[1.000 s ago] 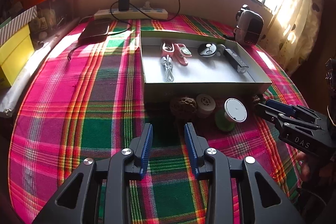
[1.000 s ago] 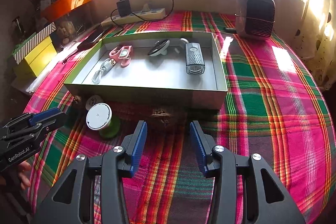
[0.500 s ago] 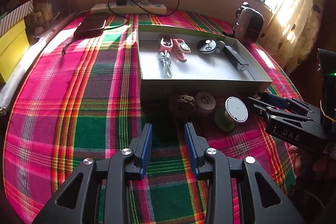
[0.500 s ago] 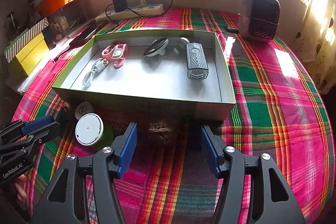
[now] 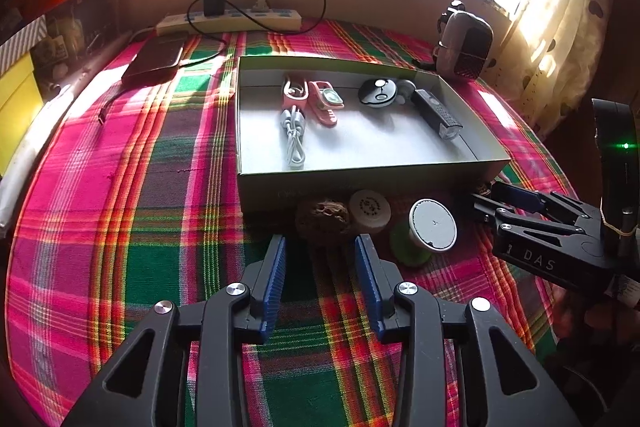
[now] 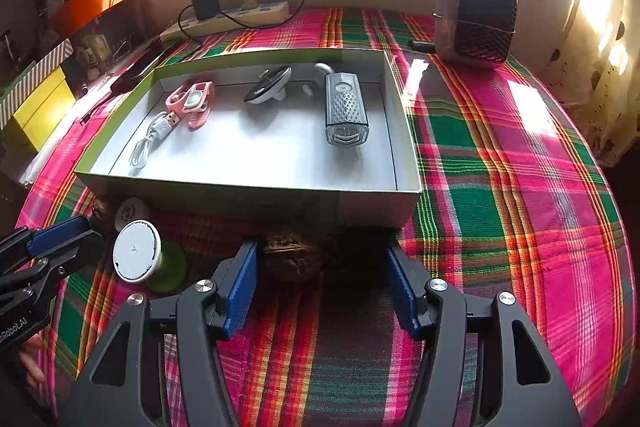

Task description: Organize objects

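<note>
A grey cardboard box (image 5: 360, 183) (image 6: 248, 197) on the plaid cloth holds a pink clip, a white USB cable (image 6: 154, 137), a round black-and-white gadget and a grey bike light (image 6: 346, 111). In front of it lie a brown walnut (image 5: 323, 221), a beige cap (image 5: 370, 211) and a white-topped green spool (image 5: 432, 229) (image 6: 136, 255). My left gripper (image 5: 320, 259) is just short of that walnut, jaws opening, nothing between them. My right gripper (image 6: 322, 267) stands open around a second walnut (image 6: 292, 255), which lies close to the left finger; the pads do not press on it.
A power strip (image 5: 228, 21) with a charger and a dark phone (image 5: 154, 61) sit at the back left. A small heater (image 6: 476, 17) stands at the back right. Yellow and orange boxes line the left edge. Bare cloth lies right of the box.
The right gripper's jaws have widened and it has closed in on the walnut by the box. The left gripper has edged nearer the first walnut.
</note>
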